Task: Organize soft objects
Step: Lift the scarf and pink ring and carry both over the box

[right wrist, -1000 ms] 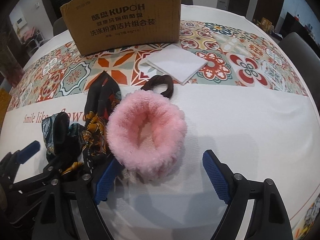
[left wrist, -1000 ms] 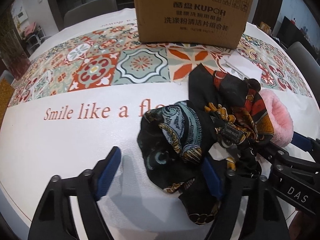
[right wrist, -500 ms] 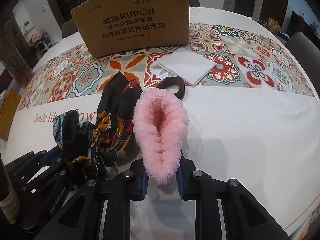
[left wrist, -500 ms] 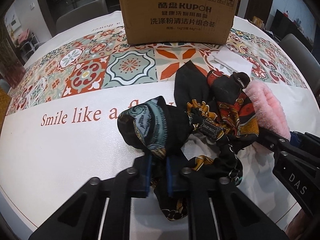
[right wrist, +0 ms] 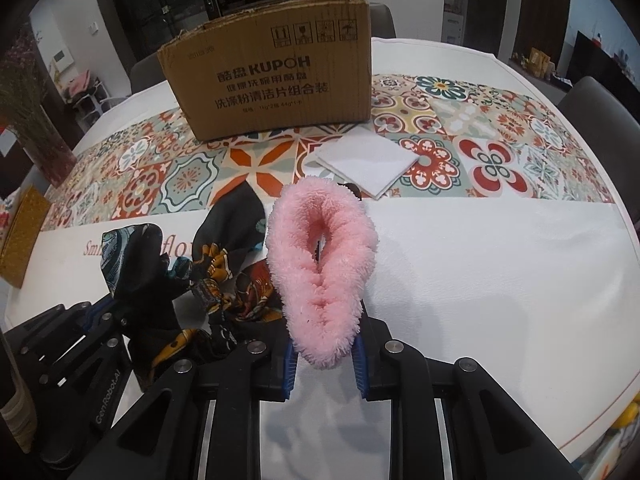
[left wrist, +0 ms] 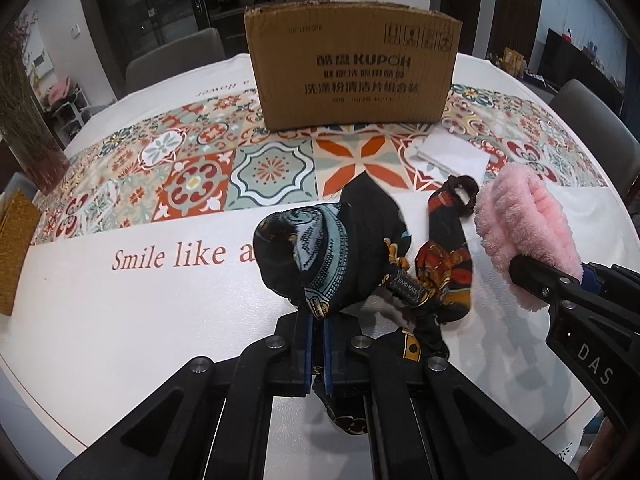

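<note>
Both claws have just been closing: the left claw (left wrist: 316, 340) now pinches the patterned scarf (left wrist: 316, 256) and the right claw (right wrist: 324, 364) squeezes the pink fluffy band (right wrist: 320, 264), both lifted off the counter (right wrist: 500, 280). The cardboard box (right wrist: 272, 80) at 12 o'clock looks the likely destination.

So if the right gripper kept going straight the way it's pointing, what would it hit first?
Apart from the pink fluffy band it grips, probably the white folded cloth, with the cardboard box behind; depth is unclear.
</note>
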`<action>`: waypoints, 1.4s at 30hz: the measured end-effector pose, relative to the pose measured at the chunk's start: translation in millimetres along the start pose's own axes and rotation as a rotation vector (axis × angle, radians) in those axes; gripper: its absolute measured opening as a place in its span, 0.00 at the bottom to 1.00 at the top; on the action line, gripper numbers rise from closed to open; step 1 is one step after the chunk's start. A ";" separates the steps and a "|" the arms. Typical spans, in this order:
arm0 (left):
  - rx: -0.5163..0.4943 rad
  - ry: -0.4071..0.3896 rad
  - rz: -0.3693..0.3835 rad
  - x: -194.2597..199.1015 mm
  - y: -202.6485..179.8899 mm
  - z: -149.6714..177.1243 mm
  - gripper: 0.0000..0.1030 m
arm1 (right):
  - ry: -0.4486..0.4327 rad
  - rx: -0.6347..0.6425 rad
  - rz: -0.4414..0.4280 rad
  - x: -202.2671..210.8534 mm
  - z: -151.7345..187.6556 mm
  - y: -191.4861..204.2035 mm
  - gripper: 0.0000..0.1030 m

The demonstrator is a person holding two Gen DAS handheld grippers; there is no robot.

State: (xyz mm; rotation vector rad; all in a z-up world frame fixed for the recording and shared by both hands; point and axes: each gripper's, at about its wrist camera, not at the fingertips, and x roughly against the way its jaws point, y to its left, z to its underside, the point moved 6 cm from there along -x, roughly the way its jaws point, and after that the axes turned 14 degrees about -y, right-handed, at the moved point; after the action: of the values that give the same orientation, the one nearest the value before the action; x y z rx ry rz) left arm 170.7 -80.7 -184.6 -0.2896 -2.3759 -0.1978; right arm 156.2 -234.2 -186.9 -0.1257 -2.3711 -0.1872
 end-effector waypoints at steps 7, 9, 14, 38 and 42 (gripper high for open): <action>-0.001 -0.046 -0.008 18.5 -0.9 -14.7 0.05 | -0.033 -0.001 0.005 16.3 -7.5 -0.9 0.23; 0.001 -0.058 -0.009 23.3 0.0 -18.7 0.05 | -0.040 0.003 0.004 19.6 -10.0 0.3 0.23; 0.012 -0.079 -0.007 33.2 3.1 -27.7 0.05 | -0.066 0.005 0.001 29.6 -18.8 2.9 0.23; 0.041 -0.180 -0.022 71.4 21.4 -98.0 0.05 | -0.147 0.000 -0.046 58.5 -76.9 20.9 0.23; 0.035 -0.200 -0.026 77.7 21.1 -113.9 0.05 | -0.161 -0.005 -0.057 63.3 -89.2 22.1 0.23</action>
State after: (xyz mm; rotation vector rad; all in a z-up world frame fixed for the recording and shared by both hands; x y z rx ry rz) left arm 194.9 -74.0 -47.4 -0.2726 -2.5791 -0.1457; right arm 174.3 -225.3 -77.1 -0.0782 -2.5360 -0.2172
